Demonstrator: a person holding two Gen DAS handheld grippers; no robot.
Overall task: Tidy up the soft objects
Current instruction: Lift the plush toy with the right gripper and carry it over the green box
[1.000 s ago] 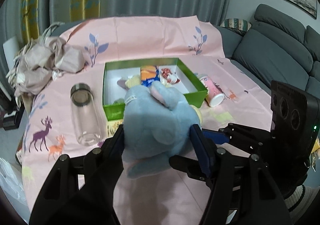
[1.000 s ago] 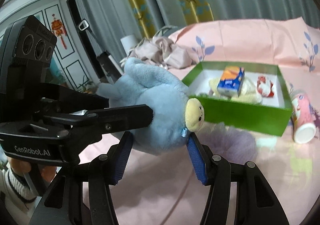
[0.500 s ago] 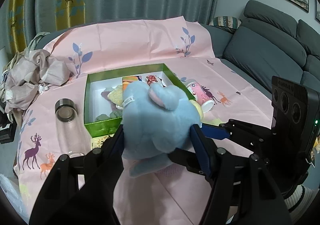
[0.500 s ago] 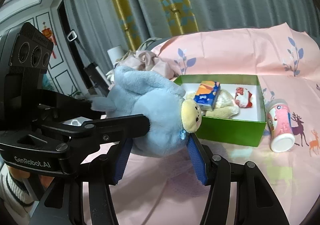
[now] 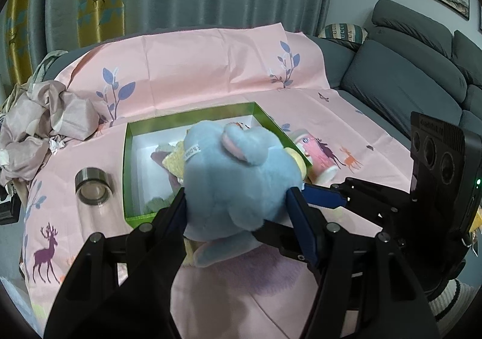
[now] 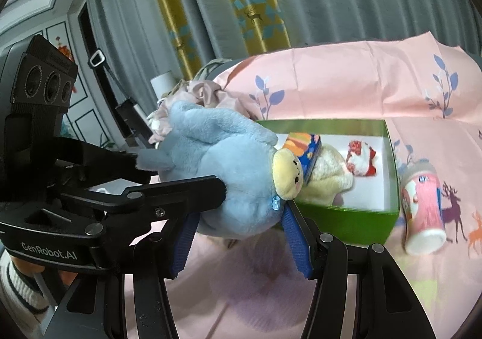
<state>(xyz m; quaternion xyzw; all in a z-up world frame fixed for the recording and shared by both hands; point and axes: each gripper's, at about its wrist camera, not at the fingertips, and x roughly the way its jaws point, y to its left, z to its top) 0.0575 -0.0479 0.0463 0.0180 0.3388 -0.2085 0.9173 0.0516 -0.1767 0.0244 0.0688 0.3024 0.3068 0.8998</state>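
Note:
A light blue plush toy (image 5: 238, 176) with a cream face (image 6: 286, 176) hangs above the pink cloth, at the near edge of a green box (image 5: 192, 119). My left gripper (image 5: 238, 203) is shut on the toy's body, its pads pressed into both sides. From the other side my right gripper (image 6: 239, 215) is also shut on the toy (image 6: 229, 170). The green box (image 6: 346, 224) has a white floor. It holds a blue and orange tissue pack (image 6: 304, 149), a cream soft item (image 6: 328, 173) and a red and white packet (image 6: 361, 158).
A clear bottle (image 5: 92, 188) with a metal rim lies left of the box. A pink cup (image 6: 424, 206) lies on its side to the right. Crumpled fabric (image 5: 39, 125) is heaped at the far left, and a grey sofa (image 5: 406, 76) stands at the right.
Both grippers have carried the plush toy together towards the green box. The toy now overlaps the box's near wall. Neither grip has changed.

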